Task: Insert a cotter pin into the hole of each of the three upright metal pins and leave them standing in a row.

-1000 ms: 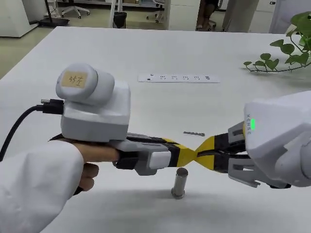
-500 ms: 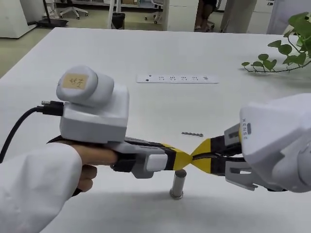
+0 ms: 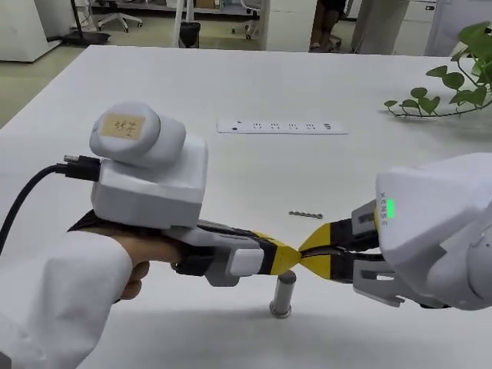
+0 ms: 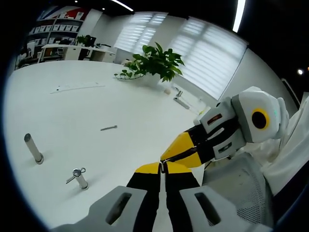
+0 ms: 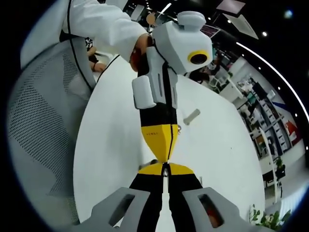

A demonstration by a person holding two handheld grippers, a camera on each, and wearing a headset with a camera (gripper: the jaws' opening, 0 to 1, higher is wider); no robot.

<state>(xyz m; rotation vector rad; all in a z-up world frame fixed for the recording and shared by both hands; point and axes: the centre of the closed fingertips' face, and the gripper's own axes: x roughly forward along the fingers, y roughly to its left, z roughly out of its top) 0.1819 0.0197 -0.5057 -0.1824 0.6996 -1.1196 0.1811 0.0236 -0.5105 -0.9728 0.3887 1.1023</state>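
the left gripper (image 3: 292,260) comes in from the left of the head view, held in a hand (image 3: 142,257) with a white sleeve (image 3: 54,300). the right gripper (image 3: 306,252) comes in from the right. their yellow-and-black fingers (image 3: 277,257) meet tip to tip above the white table (image 3: 231,169).

in the left gripper view, that gripper's own fingers (image 4: 147,176) stand closed with only a thin dark line between them. the right gripper (image 4: 164,155) reaches in from the right and touches their tips. in the right gripper view, its own fingers (image 5: 182,175) are closed too, nose to nose with the left gripper (image 5: 165,157). whether anything thin is pinched at the meeting point cannot be told.

just below the joined tips in the head view, one upright metal pin (image 3: 285,294) stands on the table, apart from both grippers.

the left gripper view shows two more pins standing apart on the table. one is a bare metal pin (image 4: 34,148). nearer is a shorter pin (image 4: 80,180) with a cotter pin (image 4: 75,173) through its top, its loop on one side.

a loose cotter pin (image 3: 306,215) lies flat on the table beyond the grippers, and also shows in the left gripper view (image 4: 109,128).

farther back lies a white power strip (image 3: 281,126), and a leafy plant (image 3: 453,77) sits at the table's far right edge.
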